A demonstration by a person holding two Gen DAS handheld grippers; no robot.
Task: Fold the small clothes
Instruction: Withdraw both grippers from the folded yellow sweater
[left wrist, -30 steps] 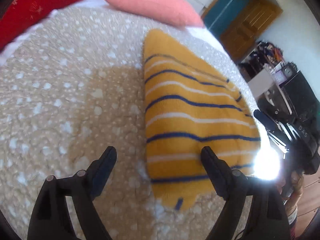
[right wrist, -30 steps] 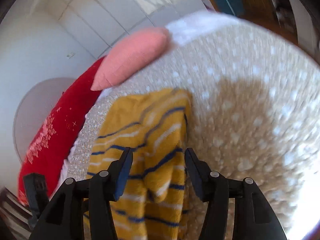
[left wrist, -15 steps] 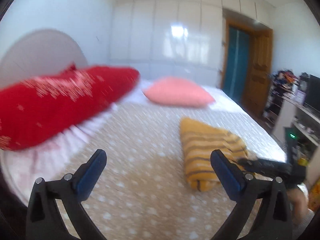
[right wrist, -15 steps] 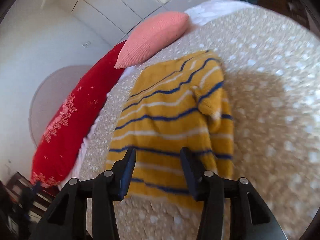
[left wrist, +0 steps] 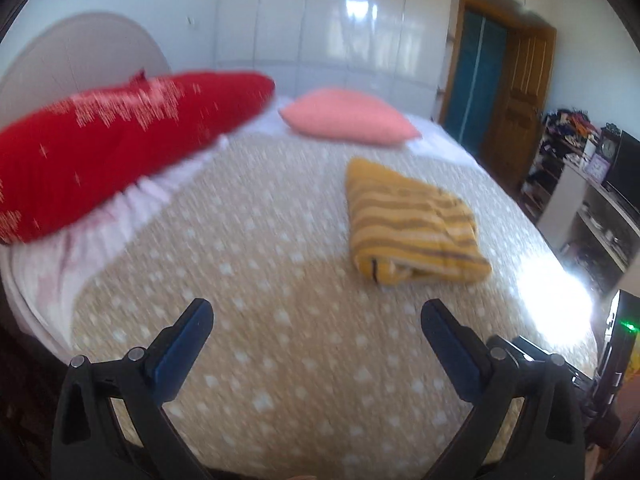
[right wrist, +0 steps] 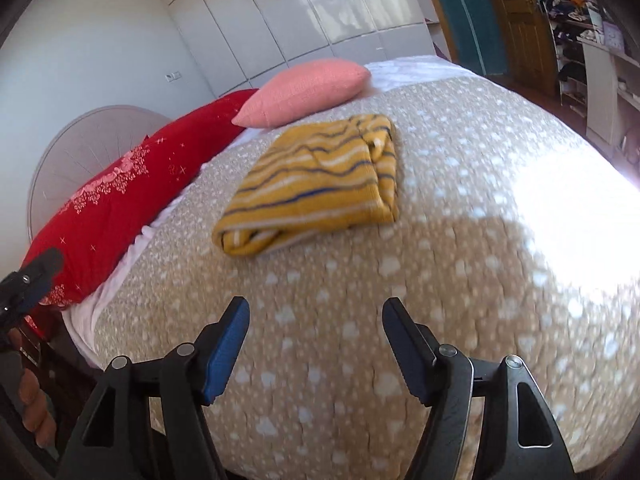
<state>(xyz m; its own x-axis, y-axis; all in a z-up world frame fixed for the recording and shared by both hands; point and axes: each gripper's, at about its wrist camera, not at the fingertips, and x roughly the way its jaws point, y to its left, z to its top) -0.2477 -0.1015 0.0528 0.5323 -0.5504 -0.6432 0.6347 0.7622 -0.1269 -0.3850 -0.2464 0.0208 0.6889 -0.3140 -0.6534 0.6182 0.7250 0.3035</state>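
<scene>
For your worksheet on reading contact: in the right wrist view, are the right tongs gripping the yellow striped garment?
No, the right tongs are open and empty above the bedspread, with the folded yellow striped garment lying beyond them.

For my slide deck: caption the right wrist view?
Open right tool hovers over bedspread, folded striped yellow sweater lying beyond.

Motion blur smears your left wrist view: the bedspread (left wrist: 280,320) dots streak, and the red pillow (left wrist: 100,148) pattern dissolves. Sun glare at the bed's right edge whites out the cover in both views. The far-right shelves (left wrist: 592,208) hold clutter too small to identify. The folded sweater (right wrist: 316,184) hides its inner layers.
</scene>
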